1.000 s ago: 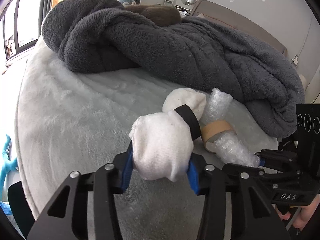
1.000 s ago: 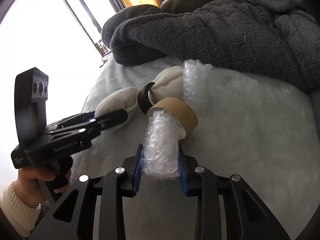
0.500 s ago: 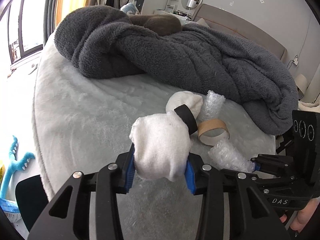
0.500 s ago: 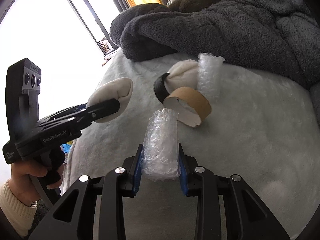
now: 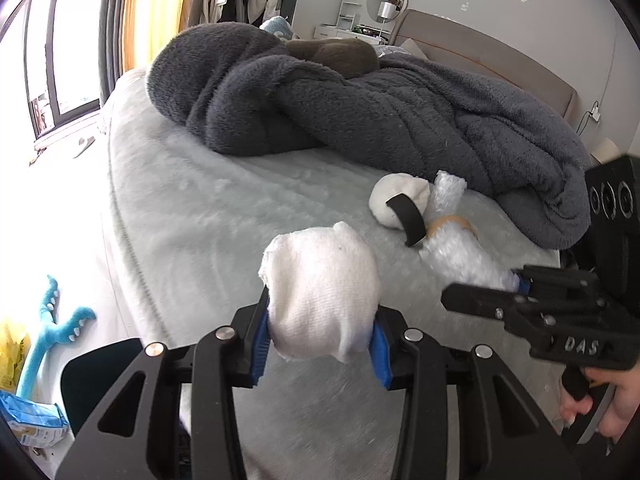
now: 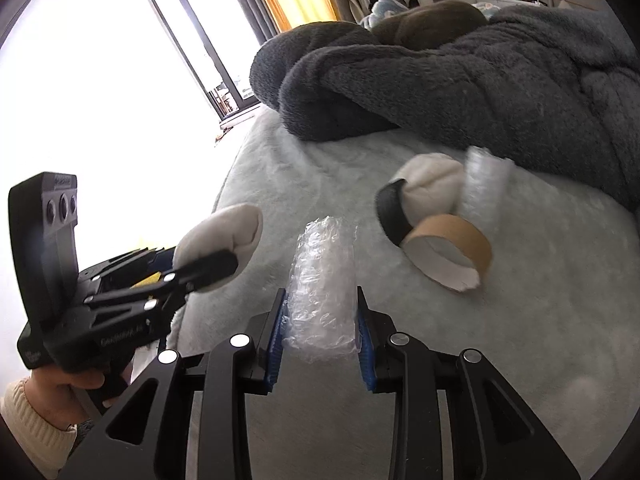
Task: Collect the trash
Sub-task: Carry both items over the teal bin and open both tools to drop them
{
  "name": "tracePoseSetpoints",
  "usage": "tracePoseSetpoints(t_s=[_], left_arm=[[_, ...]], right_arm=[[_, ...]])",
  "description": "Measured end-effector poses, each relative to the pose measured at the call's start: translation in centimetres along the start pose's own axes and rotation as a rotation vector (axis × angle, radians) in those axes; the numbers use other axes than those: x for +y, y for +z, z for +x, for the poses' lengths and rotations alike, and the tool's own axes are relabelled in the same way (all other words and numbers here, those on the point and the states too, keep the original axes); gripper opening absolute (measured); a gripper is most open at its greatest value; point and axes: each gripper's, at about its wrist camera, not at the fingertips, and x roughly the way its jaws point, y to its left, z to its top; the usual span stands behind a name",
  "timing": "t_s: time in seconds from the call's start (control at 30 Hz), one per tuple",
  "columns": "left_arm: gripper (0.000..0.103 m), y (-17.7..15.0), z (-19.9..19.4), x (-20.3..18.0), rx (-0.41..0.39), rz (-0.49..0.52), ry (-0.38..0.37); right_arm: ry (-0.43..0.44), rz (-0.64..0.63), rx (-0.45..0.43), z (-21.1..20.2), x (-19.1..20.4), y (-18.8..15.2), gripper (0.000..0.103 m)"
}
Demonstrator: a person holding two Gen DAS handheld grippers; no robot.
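1. Bed edge curves down the left, floor beyond; open pale cover between the held things and the dark blanket heaped along the far side.
2. Left hand-held gripper pinching white cloth wad, clear of the cover, near the bed's left edge.
3. Right hand-held gripper pinching bubble-wrap roll; long axis running away from the camera, far end raised.
4. Cardboard ring, second cloth wad with black band, another bubble-wrap piece lie clustered at right, just short of the blanket.
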Motion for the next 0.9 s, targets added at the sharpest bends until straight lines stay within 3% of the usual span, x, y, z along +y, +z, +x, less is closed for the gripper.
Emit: tracePoseSetpoints(t_s=[0.37, 0.9], left_arm=[[0.044, -2.1, -2.5, 4.1, -0.004, -0.001, 0.054], [0.044, -4.4, -4.3, 11.9, 0.025, -0.102, 0.14]], right_arm=[[-0.007, -0.074, -0.021, 2.3, 4.8, 1.2, 0.032], [0.046, -0.151, -0.006, 7.4, 11.7, 3.7, 0.031]])
